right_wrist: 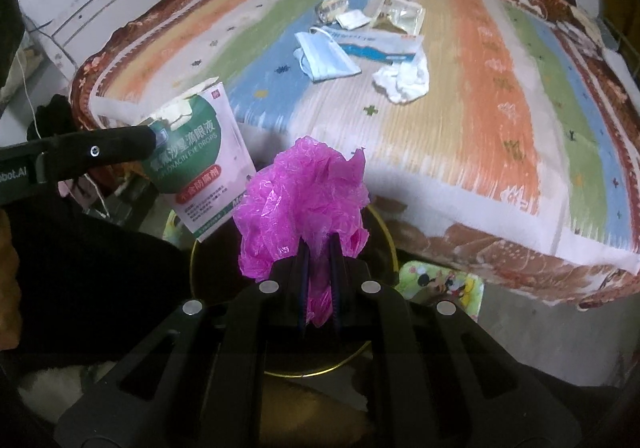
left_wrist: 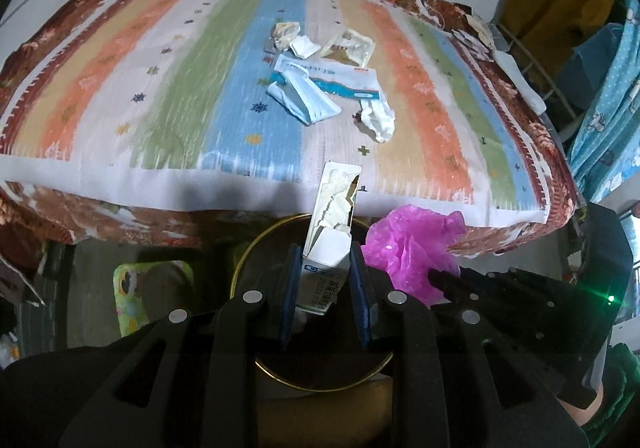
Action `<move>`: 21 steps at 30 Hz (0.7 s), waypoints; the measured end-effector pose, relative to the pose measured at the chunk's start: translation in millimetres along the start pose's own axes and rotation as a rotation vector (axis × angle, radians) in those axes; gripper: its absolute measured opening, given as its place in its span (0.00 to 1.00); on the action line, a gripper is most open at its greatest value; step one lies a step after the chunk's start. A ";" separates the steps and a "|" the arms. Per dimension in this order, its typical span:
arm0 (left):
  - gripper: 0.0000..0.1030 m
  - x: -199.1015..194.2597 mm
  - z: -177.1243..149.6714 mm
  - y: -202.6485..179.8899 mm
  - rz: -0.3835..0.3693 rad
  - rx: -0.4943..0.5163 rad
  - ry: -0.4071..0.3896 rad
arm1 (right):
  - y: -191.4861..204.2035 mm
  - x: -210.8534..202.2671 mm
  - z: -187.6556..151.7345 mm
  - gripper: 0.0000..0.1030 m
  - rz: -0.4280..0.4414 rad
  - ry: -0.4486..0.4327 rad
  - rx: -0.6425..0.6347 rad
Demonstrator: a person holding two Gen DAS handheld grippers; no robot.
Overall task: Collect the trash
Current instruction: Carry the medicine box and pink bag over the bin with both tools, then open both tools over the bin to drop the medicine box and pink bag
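Left gripper (left_wrist: 324, 268): closed on a small cardboard box (left_wrist: 328, 244) — an eye-drop carton, torn open at its top. The carton's long axis runs forward between the pads and points toward the bed.
Right gripper (right_wrist: 319, 268): closed on a crumpled pink plastic bag (right_wrist: 304, 203); the bag bulges out ahead of the pads.
Bin (left_wrist: 320, 380): round, dark, with a gold rim; it stands on the floor against the bed edge, directly below both grippers.
Key relation: both held items hang over the bin mouth, the carton to the left of the bag. Judged from this, release is the step in hand — each gripper is equally near the opening.
Bed (left_wrist: 120, 87): striped cover; a face mask (left_wrist: 308, 99), a flat packet (left_wrist: 340, 79), a tissue wad (left_wrist: 378, 119) and small wrappers (left_wrist: 304, 39) remain, well beyond the bin.
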State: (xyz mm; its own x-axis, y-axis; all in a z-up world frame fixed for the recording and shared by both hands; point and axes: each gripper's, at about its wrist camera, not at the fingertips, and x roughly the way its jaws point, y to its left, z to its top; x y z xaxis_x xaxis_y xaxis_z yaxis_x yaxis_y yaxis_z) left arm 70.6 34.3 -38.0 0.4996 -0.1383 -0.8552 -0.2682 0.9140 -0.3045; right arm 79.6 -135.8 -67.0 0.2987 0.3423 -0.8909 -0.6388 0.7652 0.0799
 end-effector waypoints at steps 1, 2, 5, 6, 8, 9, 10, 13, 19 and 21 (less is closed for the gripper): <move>0.23 0.8 -0.3 0.0 -0.002 -0.001 0.005 | -0.6 0.9 -0.1 0.08 -0.002 0.005 0.004; 0.22 1.4 -0.8 -0.2 0.000 0.000 0.008 | -1.3 2.1 -0.1 0.08 -0.008 0.011 0.007; 0.27 5.0 -0.4 -1.7 -0.010 0.005 0.028 | -2.1 11.4 -0.3 0.13 0.003 0.059 0.016; 0.31 7.3 -0.9 -1.7 -0.011 0.005 0.037 | -2.6 13.6 -0.5 0.22 0.002 0.070 0.021; 0.41 6.6 0.0 0.2 0.000 -0.005 0.028 | -4.5 11.6 0.6 0.32 0.007 0.058 0.032; 0.48 4.2 1.3 2.3 -0.002 -0.017 0.018 | -6.1 8.9 1.5 0.38 0.015 0.045 0.042; 0.50 2.7 2.1 3.9 -0.004 -0.026 0.010 | -7.4 7.3 2.0 0.39 0.021 0.038 0.050; 0.51 0.9 4.5 7.4 0.000 -0.044 0.001 | -11.2 5.7 3.4 0.41 0.028 0.030 0.070; 0.60 -0.3 9.4 10.5 -0.009 -0.064 -0.014 | -16.6 2.2 7.7 0.46 0.049 0.010 0.093; 0.64 -0.9 12.6 13.7 -0.014 -0.076 -0.022 | -20.2 -0.4 10.1 0.52 0.061 -0.003 0.112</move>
State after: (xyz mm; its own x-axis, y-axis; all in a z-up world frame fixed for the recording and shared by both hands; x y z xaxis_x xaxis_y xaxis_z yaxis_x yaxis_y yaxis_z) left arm 76.9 51.7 -36.1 0.5218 -0.1418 -0.8412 -0.3222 0.8803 -0.3483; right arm 99.6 -145.9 -63.8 0.2636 0.3919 -0.8814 -0.5729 0.7987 0.1837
